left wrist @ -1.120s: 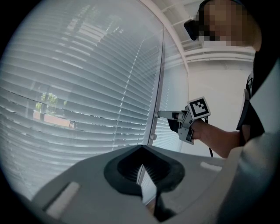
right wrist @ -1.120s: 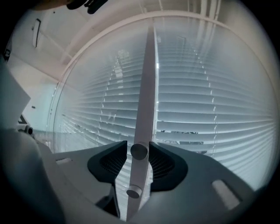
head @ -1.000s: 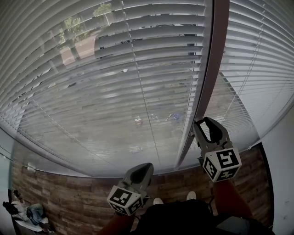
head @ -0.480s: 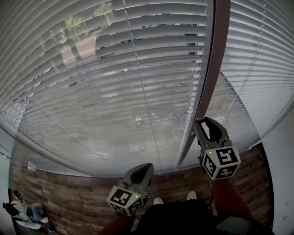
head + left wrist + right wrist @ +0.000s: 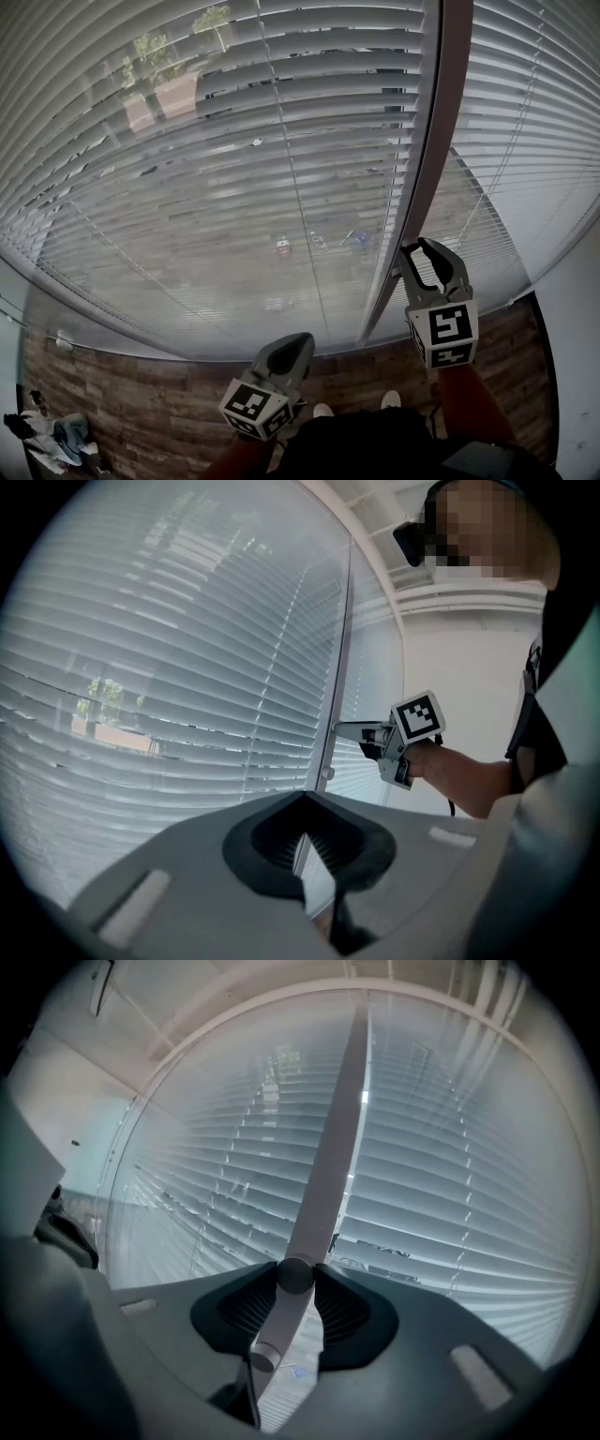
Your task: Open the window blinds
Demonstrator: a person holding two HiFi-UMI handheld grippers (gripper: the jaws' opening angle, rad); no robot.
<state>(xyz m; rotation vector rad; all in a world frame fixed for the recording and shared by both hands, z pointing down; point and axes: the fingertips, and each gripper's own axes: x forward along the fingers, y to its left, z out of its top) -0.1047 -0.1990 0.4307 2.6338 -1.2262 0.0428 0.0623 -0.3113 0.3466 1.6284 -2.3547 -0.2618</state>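
Grey horizontal blinds (image 5: pixel 234 169) cover the window, with their slats tilted enough that the street outside shows through. A brown window post (image 5: pixel 431 141) splits them from a second blind (image 5: pixel 534 141) at the right. My right gripper (image 5: pixel 417 247) is held up against the foot of that post. In the right gripper view a pale round wand (image 5: pixel 281 1321) hangs between the pads, and the right gripper (image 5: pixel 295 1274) is shut on it. My left gripper (image 5: pixel 298 339) hangs lower, near my legs, shut and empty (image 5: pixel 305 797). The right gripper (image 5: pixel 352 729) also shows in the left gripper view.
A wood-plank floor (image 5: pixel 141 394) runs below the window. My shoes (image 5: pixel 322 411) stand close to the glass. A bundle of things (image 5: pixel 56 436) lies on the floor at the lower left. A white wall (image 5: pixel 577 309) closes the right side.
My right gripper has rolled about its own axis on the wand; its marker cube now faces the camera squarely. The left gripper has stayed put.
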